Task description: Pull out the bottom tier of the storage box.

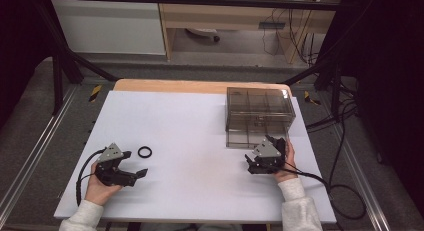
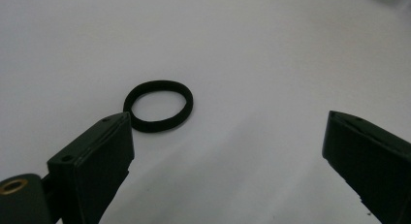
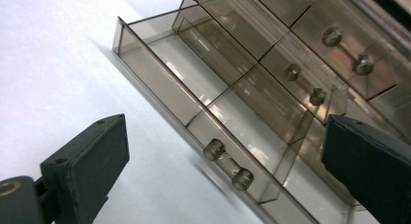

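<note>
nearby: black ring (image 2: 158,105) by open left hand-held gripper (image 2: 228,151) | right hand-held gripper (image 3: 223,161) open at pulled-out drawer (image 3: 194,112)

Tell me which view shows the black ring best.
The left gripper view: the black ring lies close and sharp on the white table. In the high view it is a small circle.

- A lab or test room set up for recording, not a home.
- A black metal frame (image 1: 60,66) of bars and struts stands around the white-topped worktop (image 1: 190,141), which has a pale wooden edge.
- Grey carpet floor (image 1: 30,121) with yellow-black tape marks (image 1: 95,92).
- Loose black cables (image 1: 345,141) trail across the floor.
- A light wooden desk (image 1: 225,16) with a power strip and hanging wires stands behind.
</note>
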Motion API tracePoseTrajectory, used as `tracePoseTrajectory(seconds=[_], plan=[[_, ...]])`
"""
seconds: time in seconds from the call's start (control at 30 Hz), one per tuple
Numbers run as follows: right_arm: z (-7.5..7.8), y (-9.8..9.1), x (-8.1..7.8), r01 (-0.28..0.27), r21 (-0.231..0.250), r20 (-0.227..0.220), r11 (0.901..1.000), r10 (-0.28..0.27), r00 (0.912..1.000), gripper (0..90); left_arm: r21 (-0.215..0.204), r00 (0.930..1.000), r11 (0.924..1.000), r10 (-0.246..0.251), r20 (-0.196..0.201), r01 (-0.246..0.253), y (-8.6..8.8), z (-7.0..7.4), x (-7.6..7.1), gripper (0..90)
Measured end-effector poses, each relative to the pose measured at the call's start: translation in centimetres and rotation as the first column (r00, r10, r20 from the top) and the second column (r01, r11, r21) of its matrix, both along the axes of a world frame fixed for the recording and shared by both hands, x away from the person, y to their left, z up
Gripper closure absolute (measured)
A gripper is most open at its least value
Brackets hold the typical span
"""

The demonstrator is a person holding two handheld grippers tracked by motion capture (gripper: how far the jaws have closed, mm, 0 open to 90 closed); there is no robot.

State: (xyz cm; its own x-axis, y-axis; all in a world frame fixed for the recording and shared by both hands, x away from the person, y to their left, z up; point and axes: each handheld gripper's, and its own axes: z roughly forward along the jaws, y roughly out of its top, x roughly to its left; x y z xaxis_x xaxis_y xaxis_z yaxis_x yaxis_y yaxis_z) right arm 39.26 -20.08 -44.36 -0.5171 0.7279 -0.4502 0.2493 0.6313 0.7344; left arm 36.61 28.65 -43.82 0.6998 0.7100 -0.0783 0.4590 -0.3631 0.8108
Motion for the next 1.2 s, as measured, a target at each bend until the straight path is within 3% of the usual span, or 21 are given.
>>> tracePoseTrajectory(seconds=[0.33,0.43,0.6,0.83,1.2], plan=[[0.4,-0.1,0.2,0.007,0.087,-0.096,0.9962,0.001,0.9954,2.3,-0.001,1.0000,1.0000,0.000,0.000,0.000,0.0,0.0,0.0,4.4],[0.5,-0.1,0.2,0.003,0.102,-0.097,0.9948,0.007,0.9952,2.5,0.000,1.0000,1.0000,0.002,0.000,-0.002,0.1,0.0,0.0,4.4],[0.7,-0.1,0.3,-0.004,0.143,-0.157,0.9897,0.027,0.9872,1.7,0.000,1.0000,1.0000,0.002,0.001,-0.002,0.1,0.0,0.0,4.4],[1.1,0.0,0.3,-0.020,0.169,-0.178,0.9854,0.051,0.9827,1.5,-0.001,1.0000,1.0000,0.006,0.001,-0.006,0.1,0.0,0.0,4.4],[1.7,0.6,0.5,-0.012,0.241,-0.270,0.9705,0.079,0.9596,0.7,0.000,1.0000,1.0000,0.007,-0.001,-0.007,0.1,0.0,0.0,4.4]])
